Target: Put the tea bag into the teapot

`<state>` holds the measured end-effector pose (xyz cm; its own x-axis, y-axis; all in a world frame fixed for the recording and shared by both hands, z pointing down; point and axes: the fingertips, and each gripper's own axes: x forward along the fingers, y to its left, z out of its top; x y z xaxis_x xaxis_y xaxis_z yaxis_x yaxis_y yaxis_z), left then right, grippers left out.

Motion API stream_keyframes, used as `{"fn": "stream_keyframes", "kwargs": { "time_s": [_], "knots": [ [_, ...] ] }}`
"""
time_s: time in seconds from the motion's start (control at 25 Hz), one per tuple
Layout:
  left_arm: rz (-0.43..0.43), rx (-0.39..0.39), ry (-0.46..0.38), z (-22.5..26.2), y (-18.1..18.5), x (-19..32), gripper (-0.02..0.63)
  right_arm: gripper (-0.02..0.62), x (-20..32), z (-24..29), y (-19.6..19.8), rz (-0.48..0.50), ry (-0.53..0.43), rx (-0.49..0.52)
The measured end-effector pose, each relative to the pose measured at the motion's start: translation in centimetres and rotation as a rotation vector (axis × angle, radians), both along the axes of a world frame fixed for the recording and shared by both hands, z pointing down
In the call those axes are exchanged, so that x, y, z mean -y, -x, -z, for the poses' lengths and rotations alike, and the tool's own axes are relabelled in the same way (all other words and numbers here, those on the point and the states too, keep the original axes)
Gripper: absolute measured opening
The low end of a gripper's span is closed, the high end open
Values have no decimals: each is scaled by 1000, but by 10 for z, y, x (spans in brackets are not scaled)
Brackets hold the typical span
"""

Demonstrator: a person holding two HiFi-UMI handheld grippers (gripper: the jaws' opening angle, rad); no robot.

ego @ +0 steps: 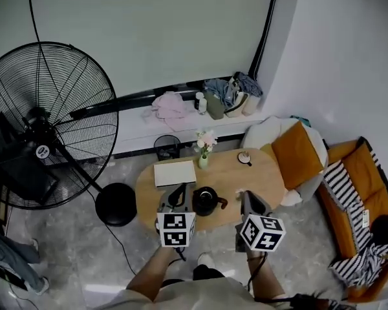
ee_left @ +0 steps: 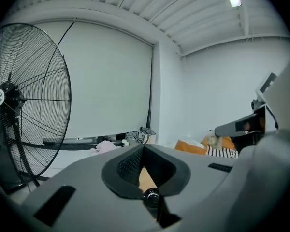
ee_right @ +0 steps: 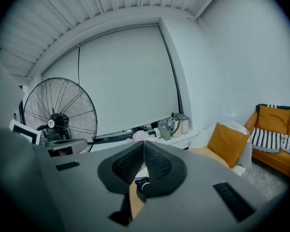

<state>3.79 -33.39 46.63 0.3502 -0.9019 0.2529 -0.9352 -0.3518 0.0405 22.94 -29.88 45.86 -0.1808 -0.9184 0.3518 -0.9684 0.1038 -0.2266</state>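
A black teapot [ego: 205,201] stands near the front edge of the oval wooden table [ego: 258,173]. My left gripper [ego: 180,192] hovers just left of it, jaws shut with nothing between them; in the left gripper view the pads [ee_left: 135,161] meet at their tips. My right gripper [ego: 246,197] is to the teapot's right, also shut and empty, its pads [ee_right: 157,161] touching. A small pale item [ego: 238,193], possibly the tea bag, lies by the right gripper's tip. A dark part of the teapot [ee_right: 142,184] shows below the right jaws.
On the table are a white flat pad [ego: 175,173], a small vase of flowers [ego: 205,148] and a cup on a saucer [ego: 244,157]. A big standing fan [ego: 45,124] is at the left. An orange-cushioned chair [ego: 297,154] and a sofa [ego: 365,199] are at the right.
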Motion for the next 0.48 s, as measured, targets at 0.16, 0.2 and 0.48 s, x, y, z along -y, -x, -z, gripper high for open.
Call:
{"fn": "stream_keyframes", "kwargs": {
  "time_s": [0.16,0.2,0.48],
  "knots": [
    [44,5,12,-3,-6,23,5,34,33,1,-12,39,2,0],
    [57,6,16,-4,-6,26,5,34,39,0,-14,50,3,-1],
    [111,19,45,-14,12,42,5,34,68,-14,-4,85,48,27]
  ]
}}
